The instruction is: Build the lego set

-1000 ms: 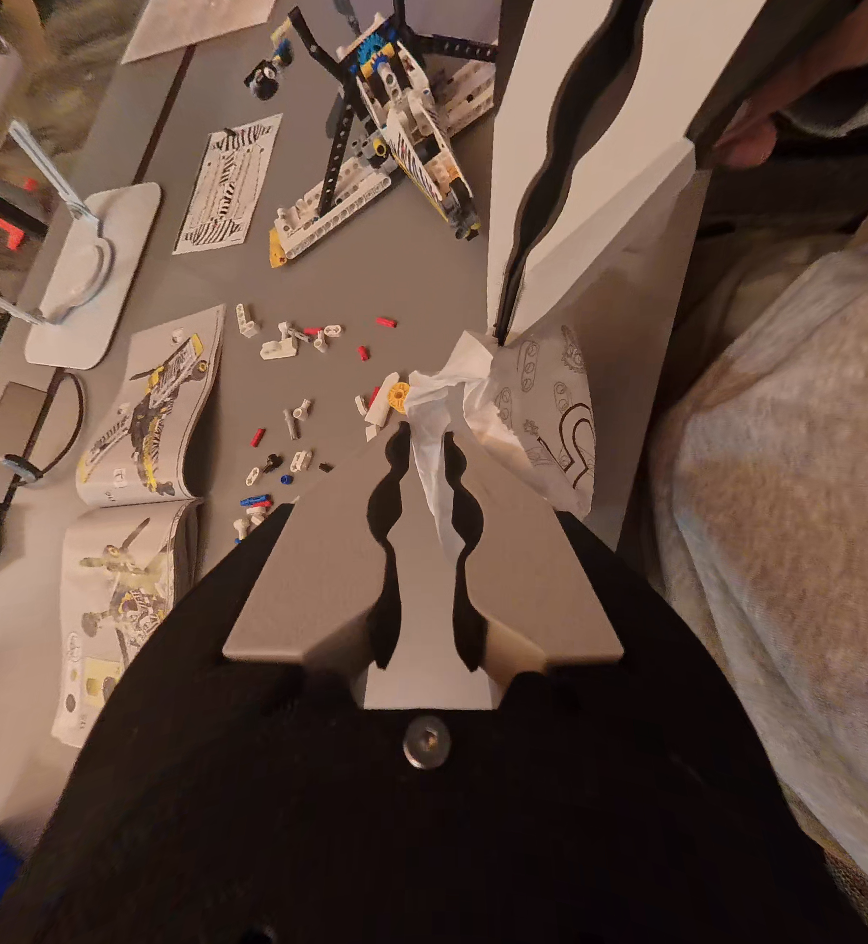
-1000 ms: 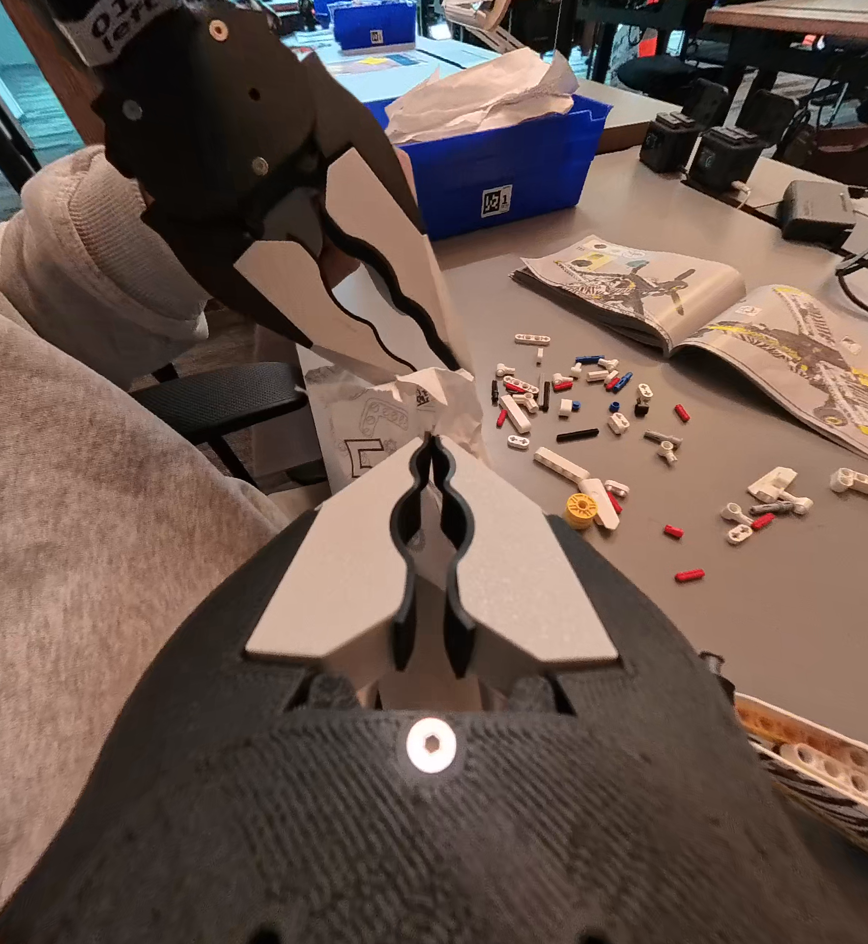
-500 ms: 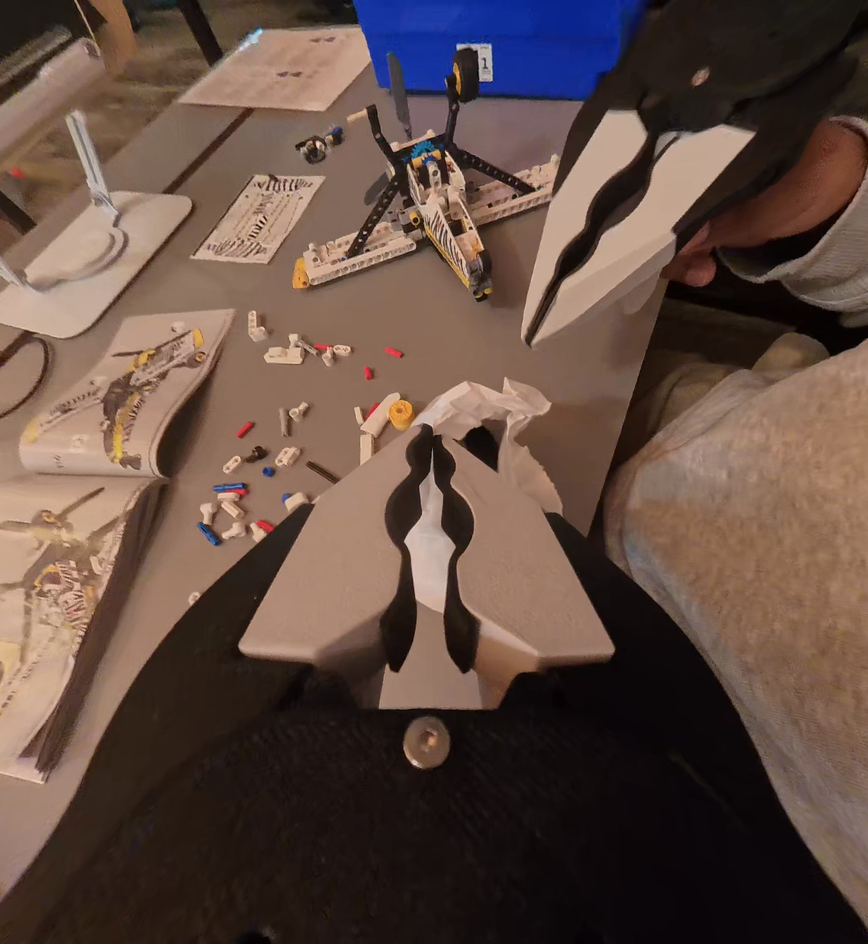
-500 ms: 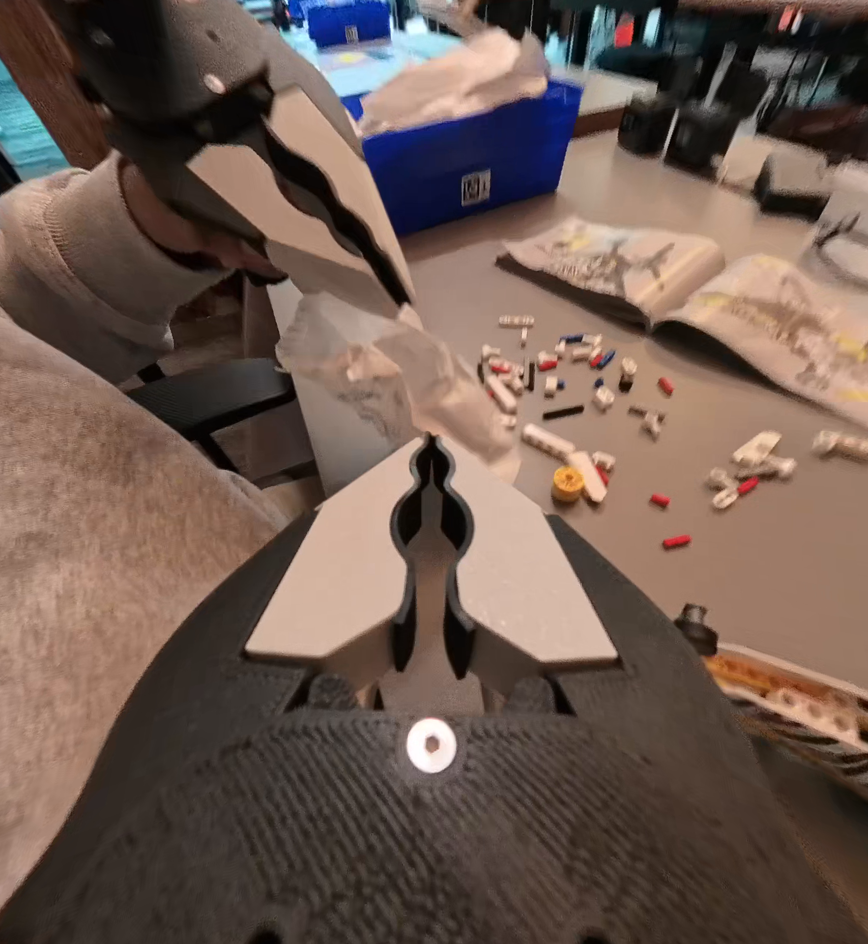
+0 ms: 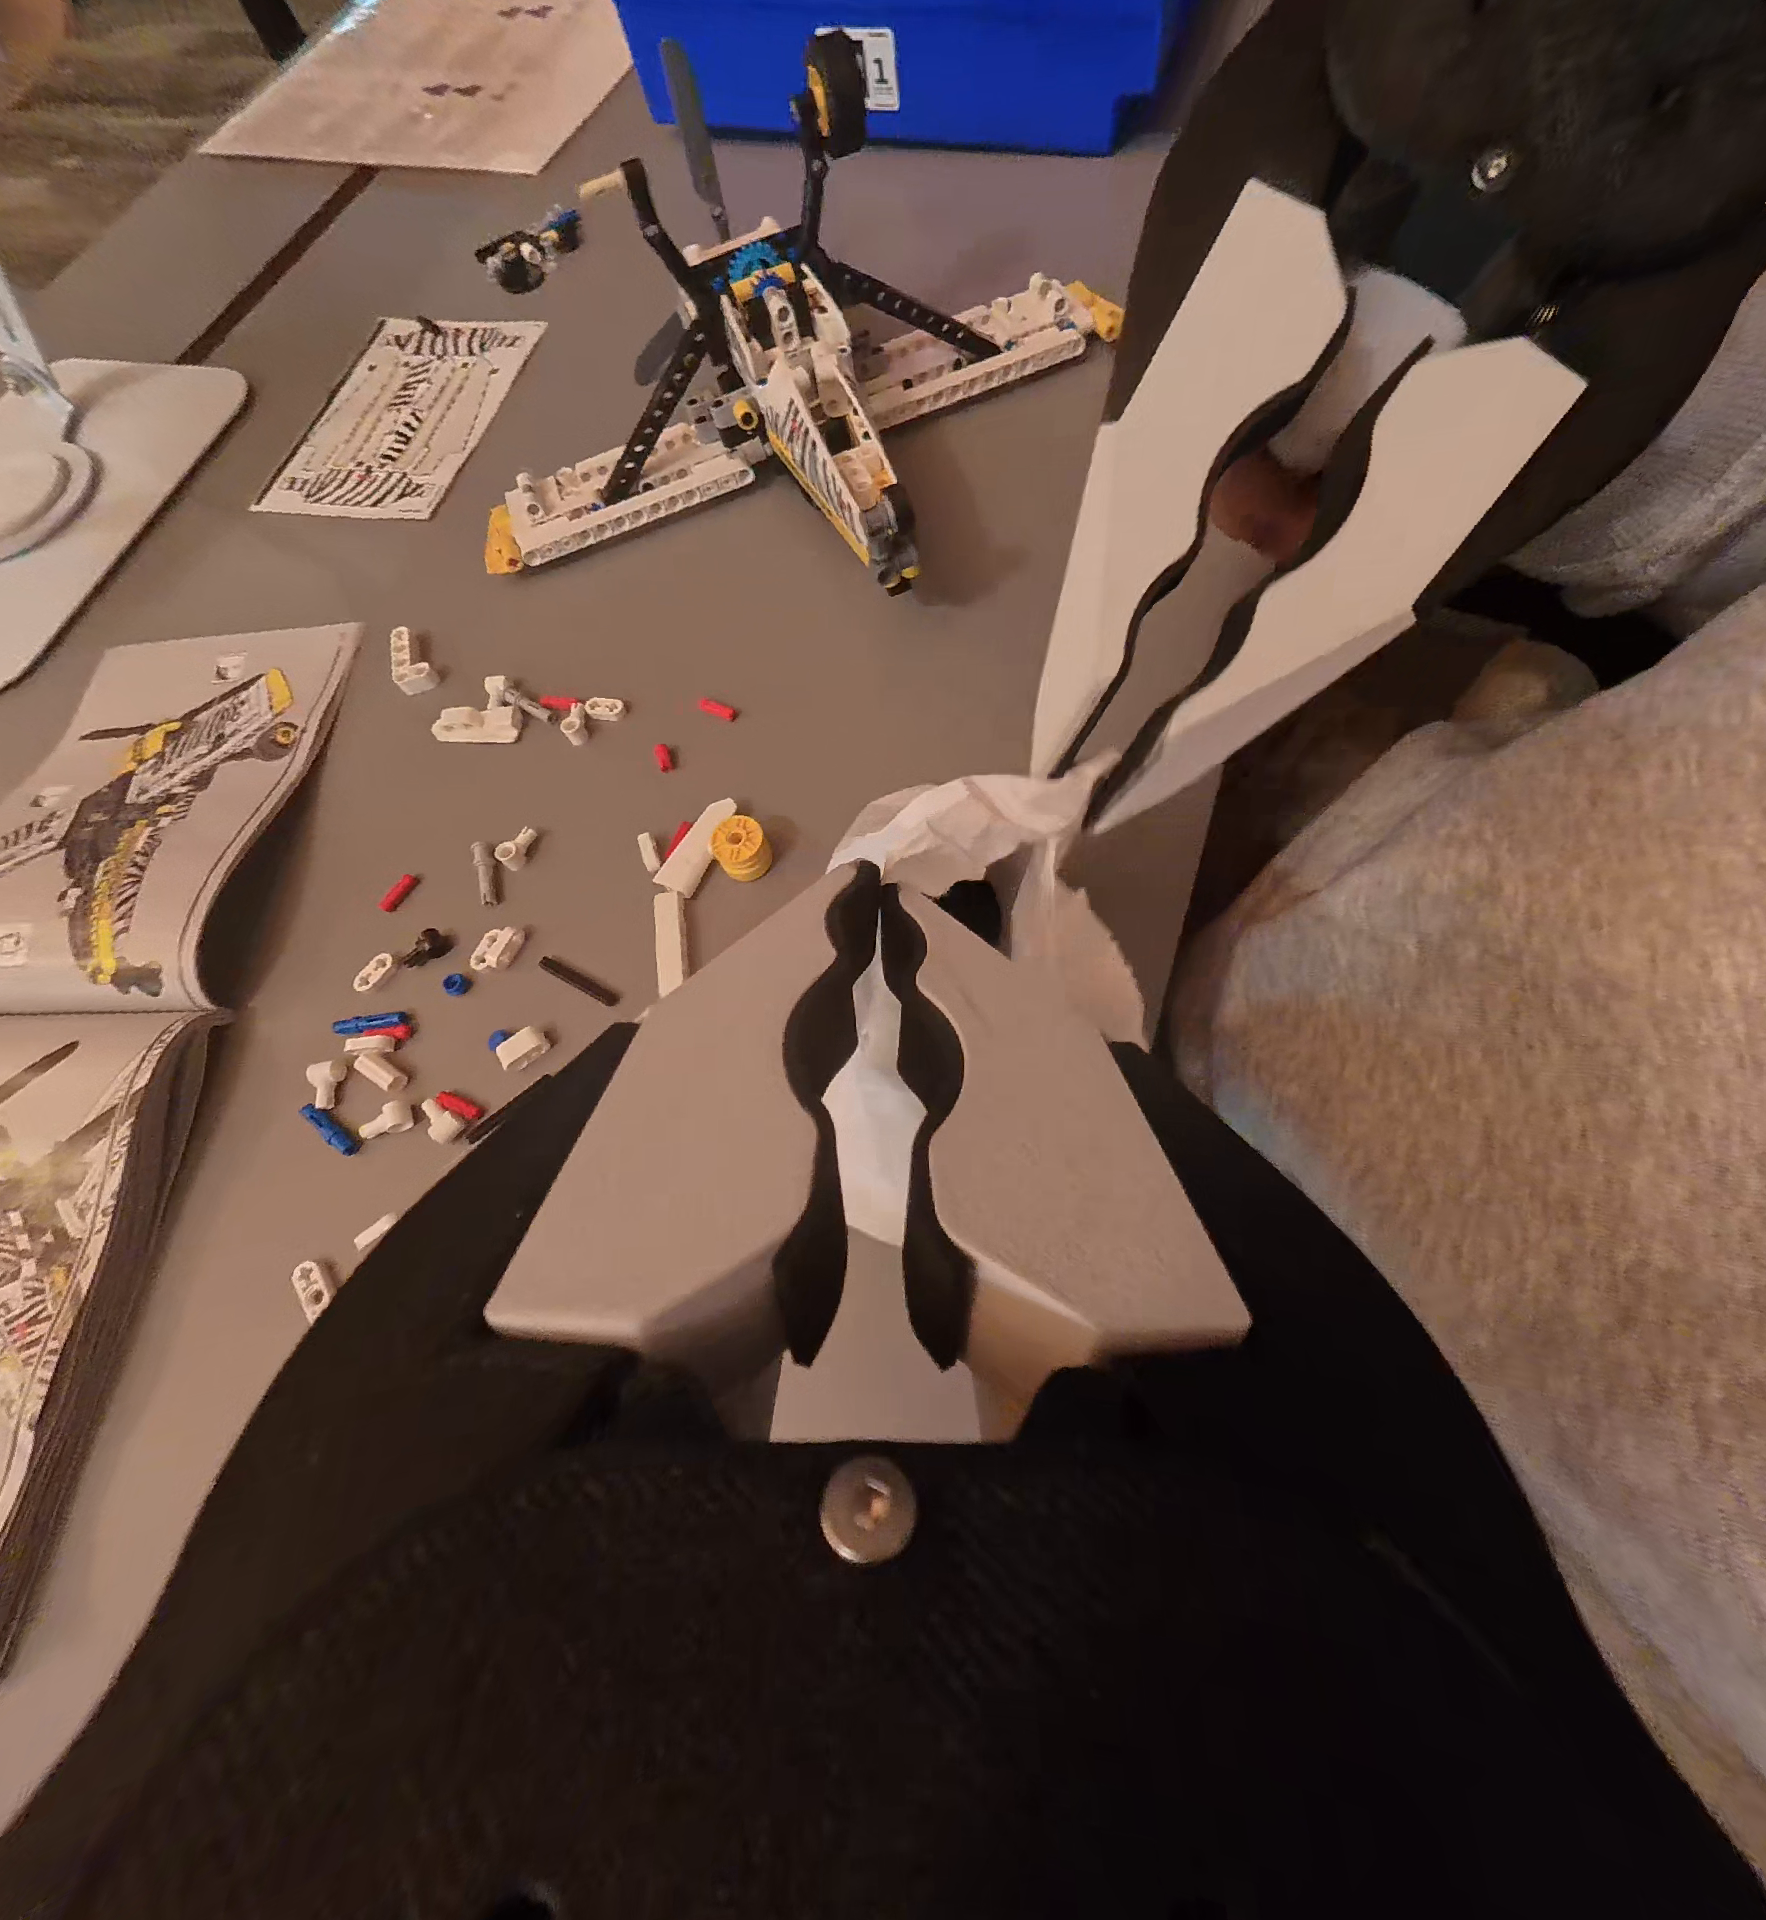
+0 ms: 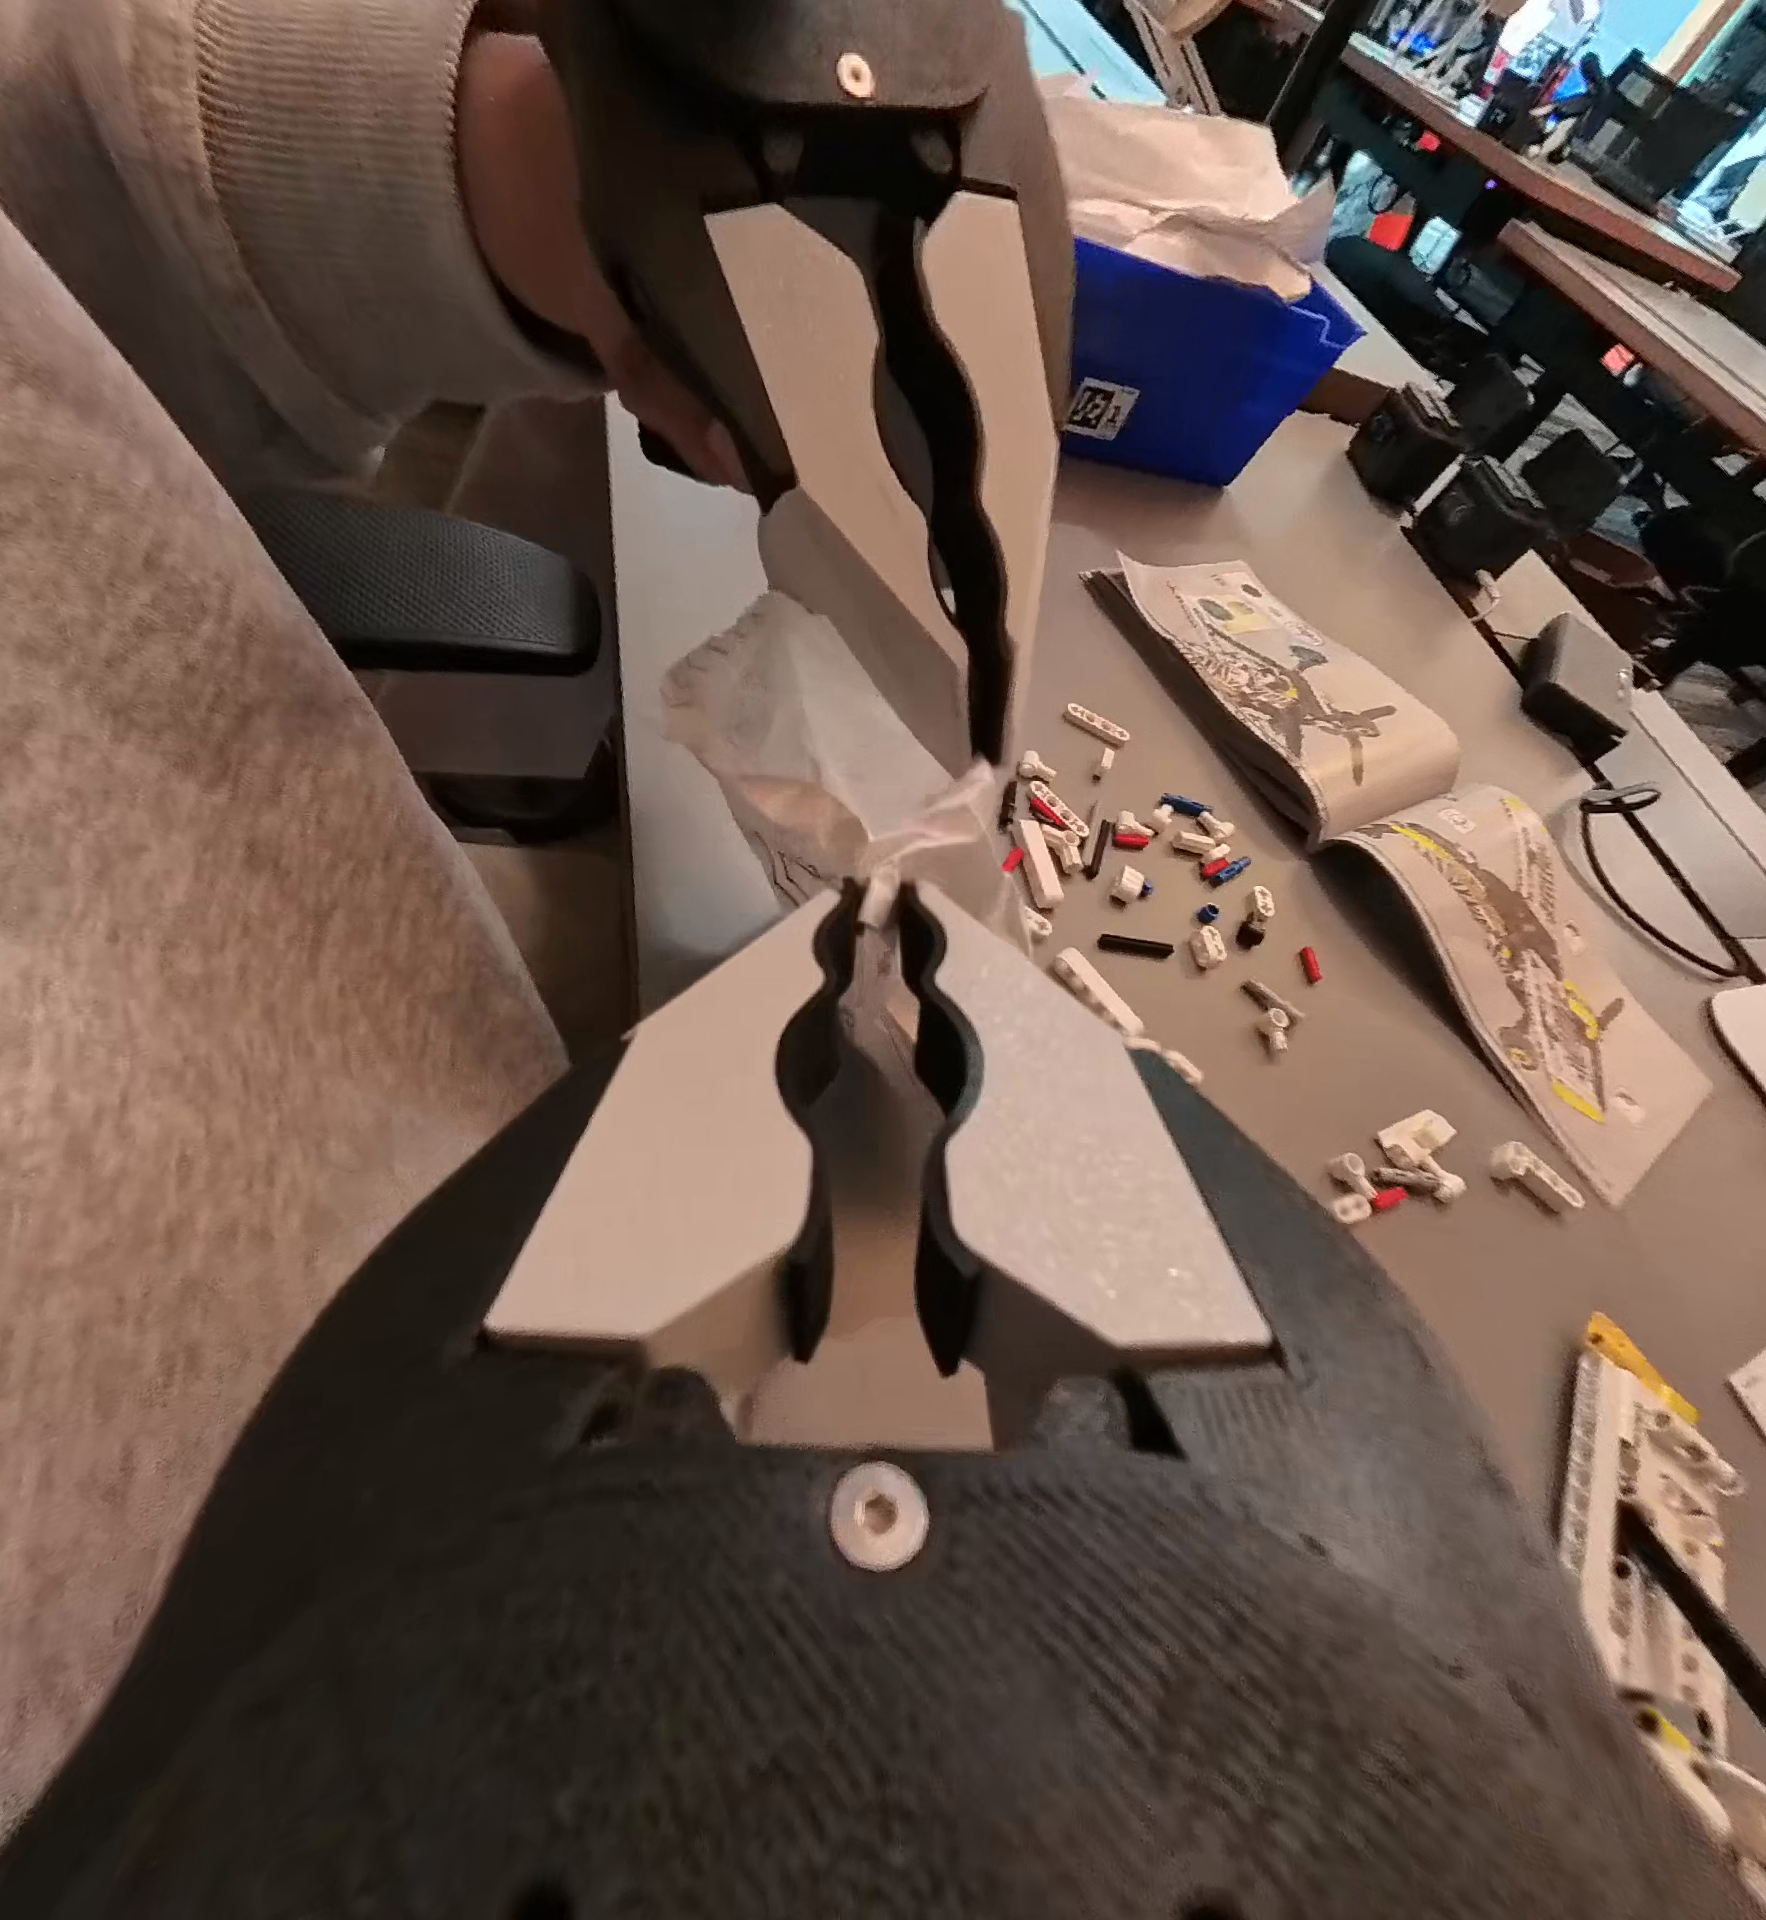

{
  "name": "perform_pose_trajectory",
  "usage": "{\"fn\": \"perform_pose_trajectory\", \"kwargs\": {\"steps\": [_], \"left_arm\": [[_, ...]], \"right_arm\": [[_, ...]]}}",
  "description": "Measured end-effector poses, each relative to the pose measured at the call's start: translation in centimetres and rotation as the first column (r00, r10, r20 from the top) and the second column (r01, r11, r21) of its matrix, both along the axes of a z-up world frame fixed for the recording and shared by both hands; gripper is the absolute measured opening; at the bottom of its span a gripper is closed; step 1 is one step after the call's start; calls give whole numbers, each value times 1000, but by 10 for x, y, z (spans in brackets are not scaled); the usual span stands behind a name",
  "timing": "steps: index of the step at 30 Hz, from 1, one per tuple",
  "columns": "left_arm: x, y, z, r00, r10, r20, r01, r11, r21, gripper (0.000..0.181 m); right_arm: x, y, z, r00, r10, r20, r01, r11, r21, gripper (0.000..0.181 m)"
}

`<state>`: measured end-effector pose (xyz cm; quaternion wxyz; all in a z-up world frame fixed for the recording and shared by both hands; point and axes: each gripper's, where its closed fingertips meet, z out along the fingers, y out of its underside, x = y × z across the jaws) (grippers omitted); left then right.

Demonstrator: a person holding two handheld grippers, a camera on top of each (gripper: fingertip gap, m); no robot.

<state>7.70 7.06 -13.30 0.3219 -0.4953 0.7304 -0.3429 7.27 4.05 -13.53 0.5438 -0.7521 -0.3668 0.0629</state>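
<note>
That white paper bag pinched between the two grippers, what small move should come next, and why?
Probably pull the two grippers gently apart to tear the paper bag open. The left gripper and the right gripper are each shut on a twisted corner of it, the paper is stretched between them just over the table edge, and the loose pieces already lie spread out there.

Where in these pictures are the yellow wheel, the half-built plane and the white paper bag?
yellow wheel (image 5: 741, 850), left wrist view, on its round top face.
half-built plane (image 5: 819, 436), left wrist view, on the striped body.
white paper bag (image 5: 972, 821), left wrist view, on the crumpled top between both grippers' fingers.
</note>
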Motion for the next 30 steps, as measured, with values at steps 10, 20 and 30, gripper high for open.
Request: {"fn": "perform_pose_trajectory", "kwargs": {"steps": [10, 20, 30], "left_arm": [[1, 5, 14, 993, 84, 84, -76, 992, -100, 7], [-17, -20, 7, 992, 103, -67, -104, 994, -17, 48], [-9, -7, -9, 990, 96, -107, -102, 994, -50, 0]], "right_arm": [[14, 3, 21, 963, -56, -263, 61, 998, 9, 2], [11, 9, 32, 937, -49, -346, 48, 999, -11, 2], [18, 4, 31, 923, -78, -377, 72, 997, -30, 42]]}}
